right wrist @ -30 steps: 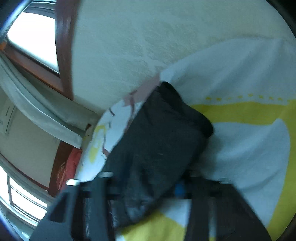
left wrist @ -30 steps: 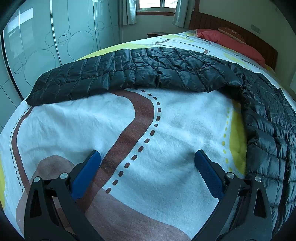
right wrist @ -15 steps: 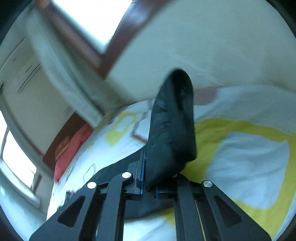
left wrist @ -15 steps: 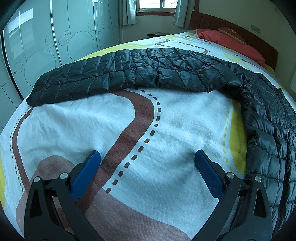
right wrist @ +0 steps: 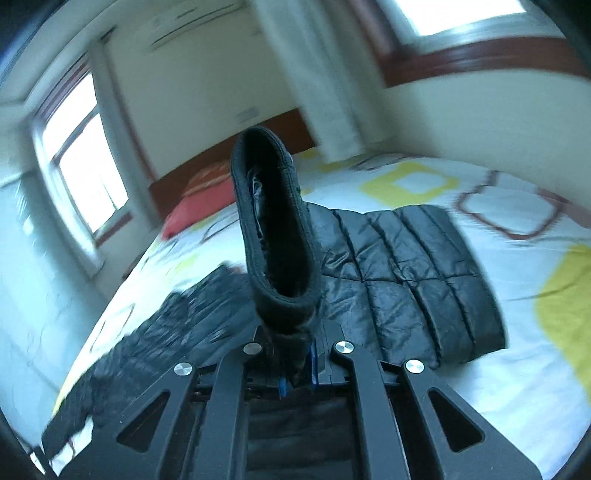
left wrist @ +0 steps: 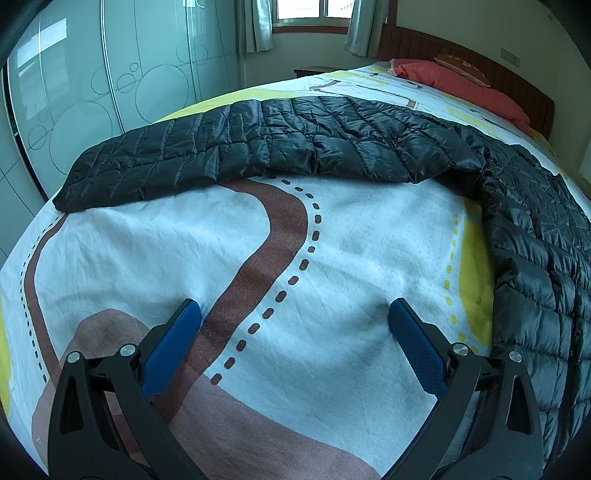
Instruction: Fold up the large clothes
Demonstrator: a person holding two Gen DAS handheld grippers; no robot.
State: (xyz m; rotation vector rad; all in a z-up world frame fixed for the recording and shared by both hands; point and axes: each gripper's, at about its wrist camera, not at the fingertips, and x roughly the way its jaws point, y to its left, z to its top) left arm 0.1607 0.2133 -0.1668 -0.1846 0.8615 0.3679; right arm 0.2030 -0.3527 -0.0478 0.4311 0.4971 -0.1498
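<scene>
One tool, the right (right wrist: pixel 295 363), is pinching the soft, light, slippery jacket's (left wrist: pixel 332 147) ribbed cuff (right wrist: pixel 275 229), a firm hold; the left tool (left wrist: pixel 291 325) is hovering spread.

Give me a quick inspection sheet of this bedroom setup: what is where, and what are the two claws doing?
Surface: bed sheet with a road print, lightly wrinkled.
Job's things: black quilted jacket spread across the bed; its cuff is lifted, standing upright.
Clutter: red pillow at the headboard.
Grippers: left claw open, above bare sheet, holding nothing; right claw shut on the cuff.
Cables: nothing seen.
Surroundings: glass wardrobe doors, curtained window, wooden headboard.
</scene>
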